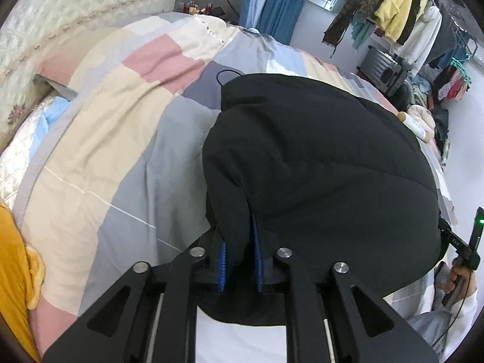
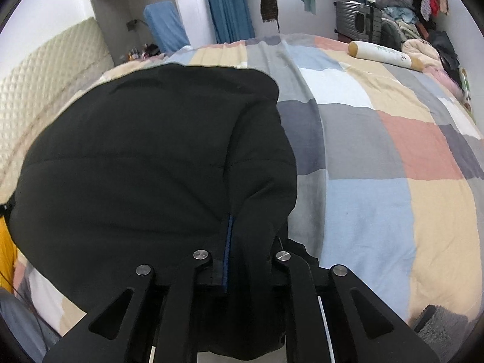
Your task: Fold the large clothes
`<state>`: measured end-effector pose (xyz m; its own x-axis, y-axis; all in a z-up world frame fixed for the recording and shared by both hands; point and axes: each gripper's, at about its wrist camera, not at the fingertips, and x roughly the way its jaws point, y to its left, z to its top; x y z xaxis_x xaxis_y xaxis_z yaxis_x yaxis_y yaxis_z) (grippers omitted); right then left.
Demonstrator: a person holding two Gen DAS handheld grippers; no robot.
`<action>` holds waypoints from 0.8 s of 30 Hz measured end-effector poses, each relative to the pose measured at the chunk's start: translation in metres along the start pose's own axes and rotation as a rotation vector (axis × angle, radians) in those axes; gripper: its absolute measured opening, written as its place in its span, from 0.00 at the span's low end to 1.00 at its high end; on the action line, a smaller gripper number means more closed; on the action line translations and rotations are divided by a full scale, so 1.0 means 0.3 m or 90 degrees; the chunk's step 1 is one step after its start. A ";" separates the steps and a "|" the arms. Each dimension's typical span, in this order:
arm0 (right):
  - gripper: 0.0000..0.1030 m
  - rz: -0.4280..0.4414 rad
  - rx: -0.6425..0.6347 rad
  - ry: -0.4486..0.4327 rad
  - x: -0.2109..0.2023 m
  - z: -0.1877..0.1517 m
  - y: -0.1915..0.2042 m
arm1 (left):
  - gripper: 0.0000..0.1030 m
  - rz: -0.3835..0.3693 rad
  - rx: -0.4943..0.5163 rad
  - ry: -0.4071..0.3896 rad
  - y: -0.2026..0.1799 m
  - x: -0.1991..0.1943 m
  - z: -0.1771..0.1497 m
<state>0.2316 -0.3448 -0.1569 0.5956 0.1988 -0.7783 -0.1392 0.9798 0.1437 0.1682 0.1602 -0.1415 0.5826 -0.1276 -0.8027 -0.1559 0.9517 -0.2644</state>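
A black padded jacket (image 1: 317, 163) lies folded over on the patchwork bed cover (image 1: 121, 139). My left gripper (image 1: 240, 242) is shut on a fold of the jacket's near left edge, black cloth pinched between the blue pads (image 1: 223, 263). In the right wrist view the jacket (image 2: 145, 166) fills the left half, on the bed cover (image 2: 378, 181). My right gripper (image 2: 242, 242) is shut on the jacket's near right edge; cloth hides the right pad. The right gripper's handle and the hand on it show at the left view's right edge (image 1: 466, 248).
A quilted headboard (image 1: 60, 15) stands at the left. A white bolster pillow (image 2: 384, 53) lies at the far side of the bed. A clothes rack (image 1: 408, 15), a grey suitcase (image 1: 384, 69) and piled clothes stand beyond the bed. A yellow garment (image 1: 15, 272) is at the near left.
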 end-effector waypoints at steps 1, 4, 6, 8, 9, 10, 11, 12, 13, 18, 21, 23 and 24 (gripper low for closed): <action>0.10 0.003 0.006 -0.003 -0.008 -0.001 -0.003 | 0.21 0.000 -0.003 -0.002 0.002 -0.007 -0.001; 0.22 0.006 0.029 -0.008 -0.025 0.003 -0.016 | 0.53 0.002 -0.004 -0.008 -0.002 -0.032 -0.002; 0.32 0.013 0.038 -0.008 -0.038 0.005 -0.016 | 0.83 0.009 -0.010 -0.014 -0.001 -0.051 -0.002; 0.46 0.033 0.046 -0.014 -0.061 0.004 -0.007 | 0.83 0.005 -0.012 -0.030 -0.008 -0.082 -0.001; 0.63 0.031 0.047 -0.018 -0.073 0.003 -0.001 | 0.83 0.006 -0.009 -0.036 -0.013 -0.095 0.001; 0.71 0.026 0.045 -0.023 -0.085 0.004 0.006 | 0.83 0.009 -0.006 -0.043 -0.022 -0.115 0.005; 0.78 0.018 0.039 -0.037 -0.112 0.006 0.018 | 0.83 0.011 -0.005 -0.047 -0.028 -0.127 0.007; 0.79 0.015 0.036 -0.045 -0.130 0.011 0.026 | 0.83 0.012 0.000 -0.054 -0.041 -0.146 0.010; 0.79 0.013 0.036 -0.053 -0.156 0.019 0.034 | 0.83 0.013 0.004 -0.060 -0.053 -0.162 0.012; 0.91 0.007 0.018 -0.137 -0.356 0.085 0.092 | 0.88 0.006 0.032 -0.110 -0.151 -0.286 0.034; 1.00 0.020 0.004 -0.209 -0.515 0.123 0.143 | 1.00 -0.002 0.059 -0.158 -0.231 -0.390 0.045; 1.00 0.033 -0.005 -0.245 -0.616 0.140 0.181 | 1.00 -0.020 0.076 -0.186 -0.279 -0.453 0.052; 1.00 0.037 -0.010 -0.258 -0.655 0.148 0.199 | 1.00 -0.029 0.084 -0.194 -0.306 -0.485 0.056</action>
<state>0.1415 -0.3243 0.0317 0.8499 0.2489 -0.4644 -0.1911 0.9670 0.1685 0.1111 0.0961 0.0083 0.8016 -0.1001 -0.5894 -0.0314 0.9775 -0.2087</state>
